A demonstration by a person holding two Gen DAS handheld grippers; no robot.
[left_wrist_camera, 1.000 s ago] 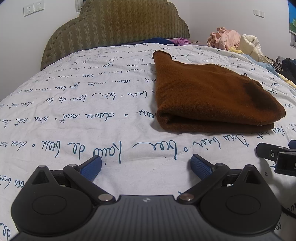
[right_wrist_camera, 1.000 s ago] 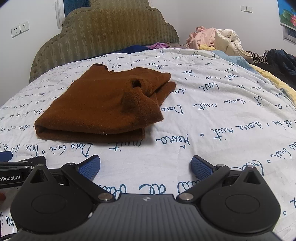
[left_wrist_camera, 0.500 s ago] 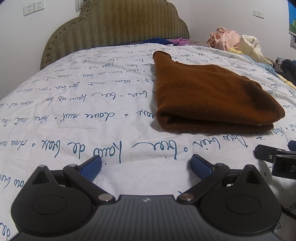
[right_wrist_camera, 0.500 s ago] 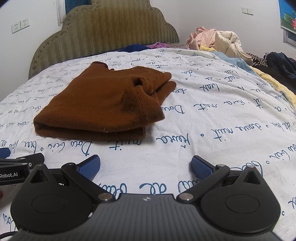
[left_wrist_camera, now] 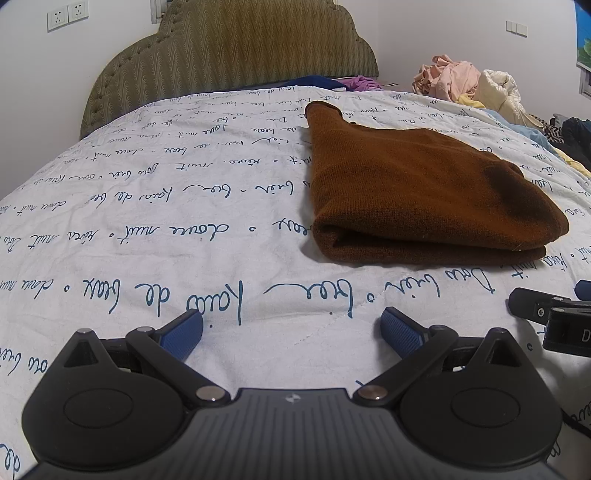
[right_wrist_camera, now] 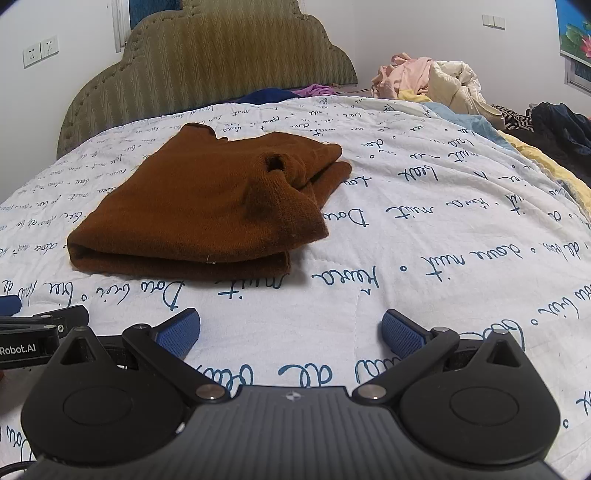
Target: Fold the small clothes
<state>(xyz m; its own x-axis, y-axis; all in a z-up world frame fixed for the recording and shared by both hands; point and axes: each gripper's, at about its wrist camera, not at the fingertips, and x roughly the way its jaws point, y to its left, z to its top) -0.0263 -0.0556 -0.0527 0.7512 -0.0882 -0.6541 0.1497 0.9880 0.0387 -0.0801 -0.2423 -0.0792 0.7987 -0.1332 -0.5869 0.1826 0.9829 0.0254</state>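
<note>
A: Anything diff vs a sec ago?

B: Barely. Brown folded garment [left_wrist_camera: 417,195] hasn't budged on the quilt [left_wrist_camera: 155,206]. In the left cam the right tool's tip at 3 o'clock has slid a touch further L; in the right cam the left tool's tip at 9 sits a bit lower. That's abt it.

A: Claws?

B: Left gripper [left_wrist_camera: 291,328] spread wide, blue pads [left_wrist_camera: 183,334] well apart, nothing btwn them, just over bare quilt. Right gripper [right_wrist_camera: 291,330] same: wide, holding nothing.

A: Where's the garment, L to R?

B: From the left cam it's at approx 1 o'clock, folded edge facing the cam, near edge well apart from the pads. From the right cam it's at 11, a sleeve opening showing on top, loose layers trailing off toward 1.

A: Room to move?

B: Plenty. Open quilt to the L of the garment out to the bed's edge at 9, a clear strip btwn garment and both claws, more open quilt to its R. Padded headboard [left_wrist_camera: 229,51] at 12. Pile of clothes [right_wrist_camera: 428,83] at 1–2 in the far corner, darker stuff [right_wrist_camera: 561,125] at 3, both well apart from the garment.

A: Any writing?

B: Quilt's covered in blue script: "de" reads clearly, the rest I can't make out for sure. Left tool's body [right_wrist_camera: 26,345] in the right cam says "Robot.AI". Wall sockets [left_wrist_camera: 67,15] at 10, no text legible.
</note>
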